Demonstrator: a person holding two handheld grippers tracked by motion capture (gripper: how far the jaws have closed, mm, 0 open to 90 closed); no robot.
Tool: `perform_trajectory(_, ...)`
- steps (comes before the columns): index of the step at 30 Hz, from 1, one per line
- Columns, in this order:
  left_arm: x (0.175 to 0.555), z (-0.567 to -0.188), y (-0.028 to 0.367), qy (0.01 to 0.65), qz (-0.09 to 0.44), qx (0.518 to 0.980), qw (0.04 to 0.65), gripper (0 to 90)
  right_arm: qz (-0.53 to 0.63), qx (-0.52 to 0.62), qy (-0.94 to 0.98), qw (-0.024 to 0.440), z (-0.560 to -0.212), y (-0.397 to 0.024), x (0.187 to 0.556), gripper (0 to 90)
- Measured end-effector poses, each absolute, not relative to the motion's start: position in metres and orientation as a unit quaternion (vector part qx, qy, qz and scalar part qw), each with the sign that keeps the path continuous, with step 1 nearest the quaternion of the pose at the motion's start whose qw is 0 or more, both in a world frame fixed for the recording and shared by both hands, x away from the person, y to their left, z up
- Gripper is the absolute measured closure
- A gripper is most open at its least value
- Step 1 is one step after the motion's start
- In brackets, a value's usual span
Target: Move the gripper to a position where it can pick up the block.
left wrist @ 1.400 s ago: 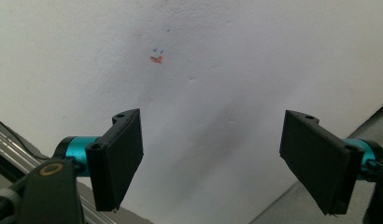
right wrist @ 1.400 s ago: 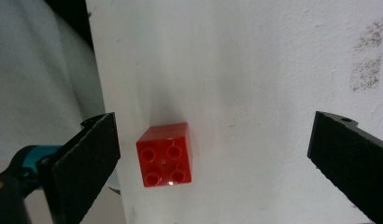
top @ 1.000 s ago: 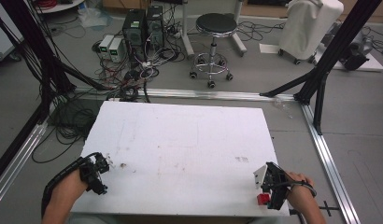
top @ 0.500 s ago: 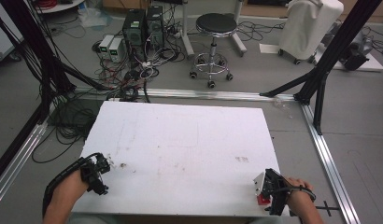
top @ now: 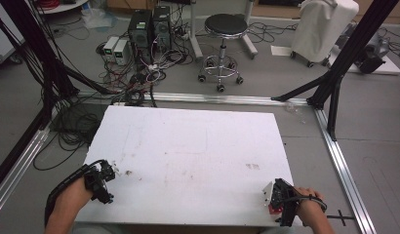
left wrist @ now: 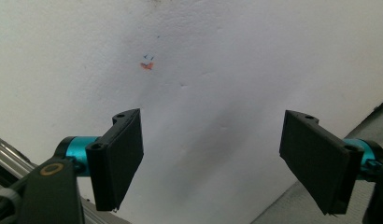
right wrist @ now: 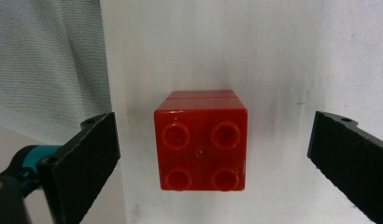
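Four studs face me on the red building brick (right wrist: 200, 140), which sits on the white tabletop (top: 188, 146) squarely between my right fingers (right wrist: 82, 158), touching neither. My right gripper (right wrist: 208, 163) stands wide open around it; a seam near its far edge suggests two stacked pieces, though I cannot be sure. I judge it light, rigid hard plastic with smooth, somewhat slippery walls, not fragile. The best hold looks to be the two flat side faces parallel to my pads, taken low enough to span that seam so nothing splits off. My left gripper (left wrist: 213, 163) hangs open too, with bare tabletop and a small orange mark (left wrist: 146, 66) beyond its fingers.
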State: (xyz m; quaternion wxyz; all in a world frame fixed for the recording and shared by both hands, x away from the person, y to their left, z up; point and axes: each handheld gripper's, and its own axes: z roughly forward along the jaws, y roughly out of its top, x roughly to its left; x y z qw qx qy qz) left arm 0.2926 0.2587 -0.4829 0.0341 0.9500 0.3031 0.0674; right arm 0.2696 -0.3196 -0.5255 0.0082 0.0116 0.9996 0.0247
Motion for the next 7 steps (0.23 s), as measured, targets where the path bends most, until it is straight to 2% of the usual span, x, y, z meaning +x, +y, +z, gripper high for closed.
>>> perform_trajectory(7,0.2926,-0.4825,0.2594,0.305,0.066,0.949,0.036,21.9,0.026,0.011,1.0,0.007,-0.5244,-0.3181,0.2702,1.6)
